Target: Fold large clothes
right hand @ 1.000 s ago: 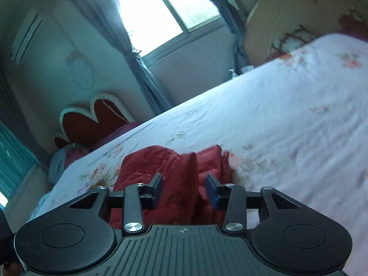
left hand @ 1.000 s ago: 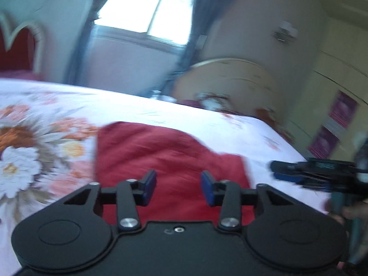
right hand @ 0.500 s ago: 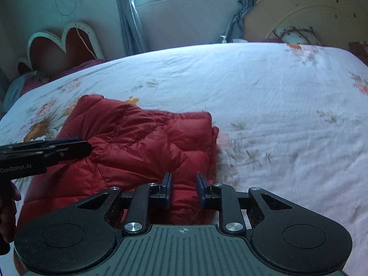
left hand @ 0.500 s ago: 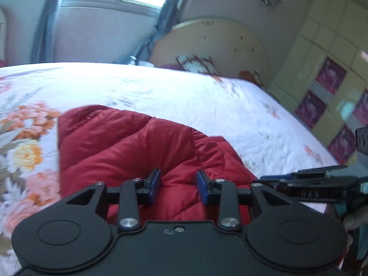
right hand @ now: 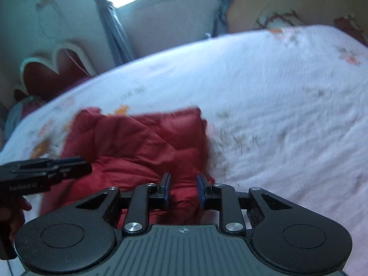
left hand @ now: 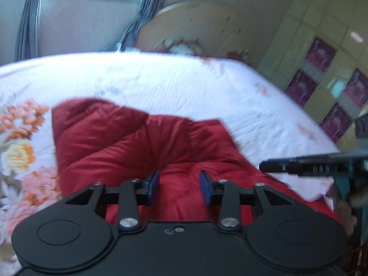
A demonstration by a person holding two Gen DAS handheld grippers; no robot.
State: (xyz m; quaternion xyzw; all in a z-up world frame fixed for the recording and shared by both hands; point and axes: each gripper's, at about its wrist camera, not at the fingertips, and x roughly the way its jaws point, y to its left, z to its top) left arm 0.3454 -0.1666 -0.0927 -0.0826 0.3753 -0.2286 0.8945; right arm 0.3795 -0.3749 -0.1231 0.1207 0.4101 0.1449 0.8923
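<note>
Since the earlier frames, both tongs have been lowered and tipped down toward the jacket [left hand: 128, 151], which is now seen larger in both wrist views; the window has been pushed to the top edge. The jaws of the left tongs [left hand: 179, 187] have just been opening a little, and those of the right tongs [right hand: 182, 189] were closing within the last second.

The red quilted jacket is laid folded on the bed [left hand: 184, 87], on a white sheet printed with orange and pink flowers. In the left view it is spread from the flowers at the left across to the near right edge.

The left tongs are held spread above the jacket's near part; red cloth is seen in the gap, but whether it is touched by the pads cannot be told. The right tongs are held narrower, at the jacket's near right corner [right hand: 184, 197]. Cloth is bunched between the 2 blue pads, yet a firm pinch cannot be confirmed because of blur.

Each tool is seen in the other's view from the side, with part of a hand [right hand: 9, 216] on its handle.
</note>
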